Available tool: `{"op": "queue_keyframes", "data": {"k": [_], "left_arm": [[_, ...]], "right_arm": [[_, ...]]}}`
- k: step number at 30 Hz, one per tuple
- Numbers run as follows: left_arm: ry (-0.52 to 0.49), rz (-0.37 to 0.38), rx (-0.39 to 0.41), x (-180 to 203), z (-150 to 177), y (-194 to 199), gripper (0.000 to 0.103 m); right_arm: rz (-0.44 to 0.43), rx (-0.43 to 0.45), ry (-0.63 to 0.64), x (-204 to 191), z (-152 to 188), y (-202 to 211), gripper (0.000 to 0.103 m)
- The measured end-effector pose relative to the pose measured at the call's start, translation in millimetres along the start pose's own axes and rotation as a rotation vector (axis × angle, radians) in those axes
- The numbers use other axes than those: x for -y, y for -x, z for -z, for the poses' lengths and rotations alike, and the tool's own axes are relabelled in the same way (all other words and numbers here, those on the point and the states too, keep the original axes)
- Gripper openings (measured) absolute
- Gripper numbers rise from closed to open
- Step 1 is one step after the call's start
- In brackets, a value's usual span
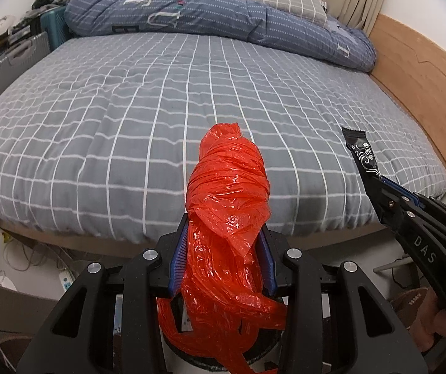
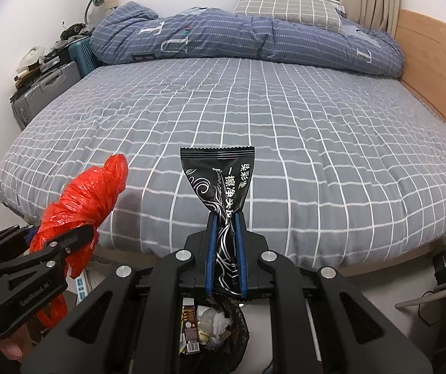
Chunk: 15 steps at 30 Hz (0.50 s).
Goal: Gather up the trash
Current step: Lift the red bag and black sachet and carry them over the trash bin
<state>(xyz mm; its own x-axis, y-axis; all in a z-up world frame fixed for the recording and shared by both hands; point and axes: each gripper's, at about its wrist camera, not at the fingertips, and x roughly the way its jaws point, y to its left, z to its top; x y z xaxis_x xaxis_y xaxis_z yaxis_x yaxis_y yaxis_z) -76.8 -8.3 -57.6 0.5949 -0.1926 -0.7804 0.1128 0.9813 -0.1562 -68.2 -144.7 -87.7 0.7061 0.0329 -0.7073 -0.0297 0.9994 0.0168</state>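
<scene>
The left gripper (image 1: pixel 223 243) is clamped on a crumpled red plastic bag (image 1: pixel 227 187), which stands up between the blue pads and hangs loose below them. The right gripper (image 2: pixel 225 233) is clenched on a black sachet (image 2: pixel 220 180) printed with white script, its crimped top edge upward. Both are held at the near edge of the bed (image 2: pixel 285 118). A black-lined trash bin (image 2: pixel 213 327) holding waste shows below the right gripper.
</scene>
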Motion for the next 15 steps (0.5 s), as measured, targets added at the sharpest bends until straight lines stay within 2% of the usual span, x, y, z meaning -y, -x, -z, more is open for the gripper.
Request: {"op": "queue_keyframes", "data": {"k": [15], "left_arm": [[0.017, -0.013, -0.063, -4, 49, 10, 0.038]], "right_arm": [[-0.011, -0.072, 0.007, -11, 48, 8, 0.011]]}}
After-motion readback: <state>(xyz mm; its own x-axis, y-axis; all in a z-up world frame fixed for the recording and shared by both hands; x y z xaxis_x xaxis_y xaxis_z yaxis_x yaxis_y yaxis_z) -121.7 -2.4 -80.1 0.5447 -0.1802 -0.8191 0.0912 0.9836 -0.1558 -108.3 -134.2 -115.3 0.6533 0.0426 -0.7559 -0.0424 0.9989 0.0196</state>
